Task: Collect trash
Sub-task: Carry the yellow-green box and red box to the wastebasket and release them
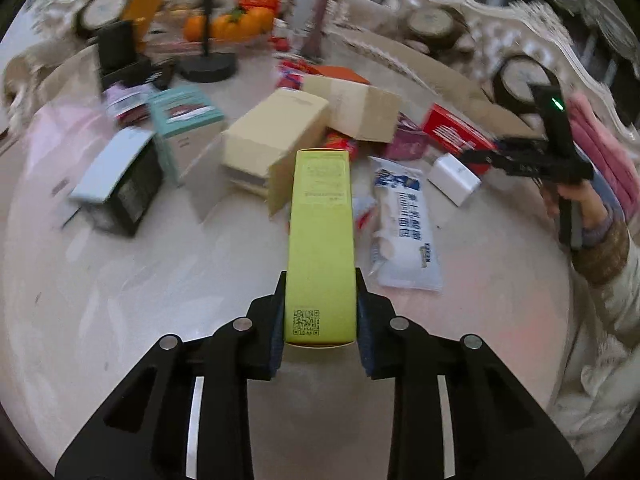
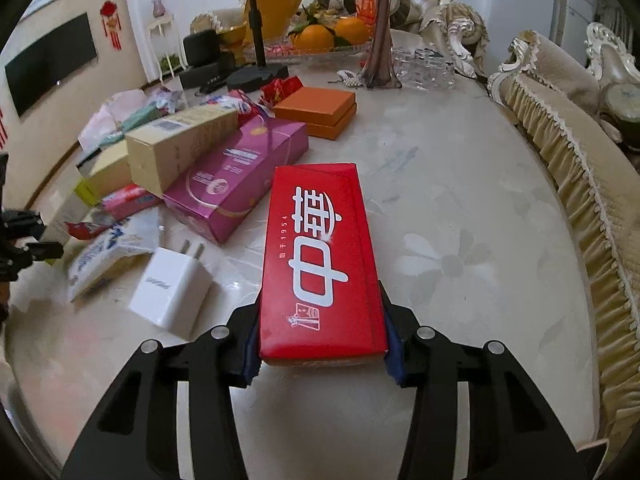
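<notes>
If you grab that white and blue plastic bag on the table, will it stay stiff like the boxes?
Probably not. The white and blue bag looks soft and crinkled, so it would likely sag and flop. Its shiny film may be slippery, and it seems light for its size.

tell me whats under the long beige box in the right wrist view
The long beige box lies on top of the pink-purple box, with a red and white packet at its near end. Whatever lies beneath its far end is covered.

Charger (image 2: 170,294) lying on the bench (image 2: 460,216) left of the right hand-held gripper (image 2: 322,350); flat packet (image 2: 106,254) further left; stacked boxes (image 2: 224,172) ahead-left; fruit tray (image 2: 320,42) and vase (image 2: 380,28) far ahead
</notes>
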Motion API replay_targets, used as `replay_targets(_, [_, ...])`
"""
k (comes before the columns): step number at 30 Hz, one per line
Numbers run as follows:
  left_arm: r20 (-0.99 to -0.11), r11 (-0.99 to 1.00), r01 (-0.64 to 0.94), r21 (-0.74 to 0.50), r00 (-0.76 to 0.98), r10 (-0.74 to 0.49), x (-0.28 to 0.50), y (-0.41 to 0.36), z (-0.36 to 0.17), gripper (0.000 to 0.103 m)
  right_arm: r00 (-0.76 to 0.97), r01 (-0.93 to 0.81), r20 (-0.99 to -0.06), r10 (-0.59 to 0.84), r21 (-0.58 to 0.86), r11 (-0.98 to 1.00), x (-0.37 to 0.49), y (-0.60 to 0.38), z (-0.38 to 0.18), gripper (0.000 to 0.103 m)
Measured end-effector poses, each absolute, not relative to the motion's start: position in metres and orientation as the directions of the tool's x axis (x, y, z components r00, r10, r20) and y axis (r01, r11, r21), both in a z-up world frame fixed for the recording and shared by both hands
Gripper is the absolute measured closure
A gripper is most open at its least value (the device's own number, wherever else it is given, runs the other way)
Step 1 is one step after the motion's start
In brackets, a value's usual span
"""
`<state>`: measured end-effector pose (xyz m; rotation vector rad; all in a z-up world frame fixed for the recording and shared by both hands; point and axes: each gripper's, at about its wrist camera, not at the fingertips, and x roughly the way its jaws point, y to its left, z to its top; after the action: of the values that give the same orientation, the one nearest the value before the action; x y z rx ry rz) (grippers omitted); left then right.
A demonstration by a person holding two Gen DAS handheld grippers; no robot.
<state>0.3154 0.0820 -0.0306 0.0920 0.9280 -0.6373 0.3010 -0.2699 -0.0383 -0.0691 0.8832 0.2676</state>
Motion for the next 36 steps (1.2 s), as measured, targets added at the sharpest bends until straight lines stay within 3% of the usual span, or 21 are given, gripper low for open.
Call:
replay_targets(7, [-0.701,0.907,0.32,-0.273,0.58,-0.415,0.287,0.111,-0.012,0.074,0.627,-0.282,-0.71,0.32,0.176,0.943,0.266,-0.275,-0.01,0.058])
replay_targets(15, [-0.673,0.903,0.38,-0.198,0.618,-0.407,0.167,0.078,0.024,0.074,0.563,-0.491,-0.639,0.524,0.251,0.834,0.137,-0.258,0.013,0.057])
replay_targets(21, [-0.707,0.871,0.424,-0.248,0.536,-0.462,0.052,0.038,-0.008,0.074,0.378,-0.578,-0.688,0.62,0.348,0.738,0.034,-0.245,-0.016,0.057])
replay_targets(25, [-0.777,0.861,0.406,-0.308,0.415,-0.473,0.008,0.011,-0.063,0.074,0.251,-0.547,-0.778,0.576,0.377,0.748,0.004,-0.234,-0.065,0.057])
replay_targets(30, [-0.849,0.874,0.334,-0.353,0.278,-0.449,0.016,-0.008,-0.128,0.074,0.155,-0.48,-0.894,0.42,0.304,0.823,0.027,-0.217,-0.134,0.057])
replay_targets(36, [-0.891,0.887,0.291,-0.359,0.176,-0.418,0.035,-0.016,-0.176,0.072,0.114,-0.475,-0.946,0.303,0.216,0.853,0.048,-0.194,-0.184,0.057])
